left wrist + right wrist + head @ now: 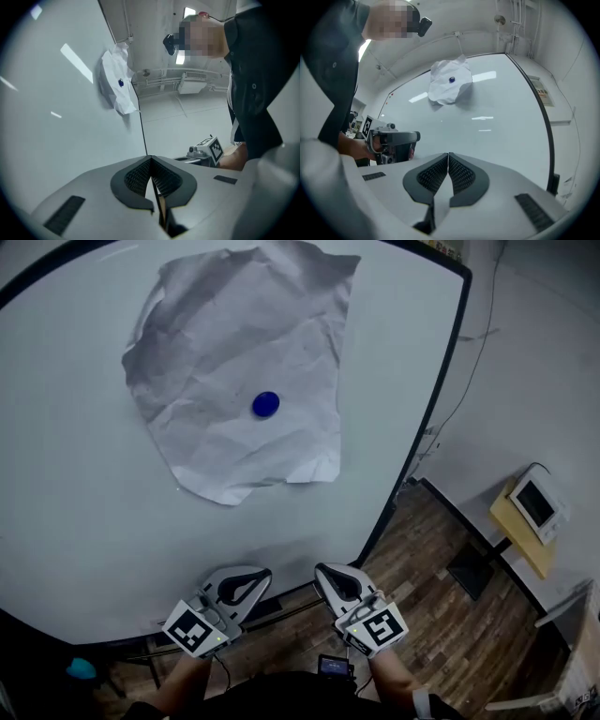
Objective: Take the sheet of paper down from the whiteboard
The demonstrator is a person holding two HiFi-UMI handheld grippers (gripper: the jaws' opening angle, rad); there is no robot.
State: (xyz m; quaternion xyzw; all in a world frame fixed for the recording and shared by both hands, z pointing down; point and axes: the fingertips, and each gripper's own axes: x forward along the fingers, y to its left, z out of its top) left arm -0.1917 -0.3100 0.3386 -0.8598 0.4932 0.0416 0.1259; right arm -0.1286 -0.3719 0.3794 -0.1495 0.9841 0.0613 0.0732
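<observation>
A crumpled sheet of paper [244, 371] hangs on the whiteboard [75, 502], in the upper middle of the head view. A round blue magnet [266, 404] sits near the middle of the sheet and pins it to the board. The lower corners of the paper curl a little away from the surface.

Both grippers are at the bottom of the frame, side by side and well apart from the paper. The left gripper [248, 579] has its jaws pressed together with nothing between them. The right gripper [333, 579] is the same, jaws together and empty. A wooden floor [441, 615] shows at the lower right.
</observation>
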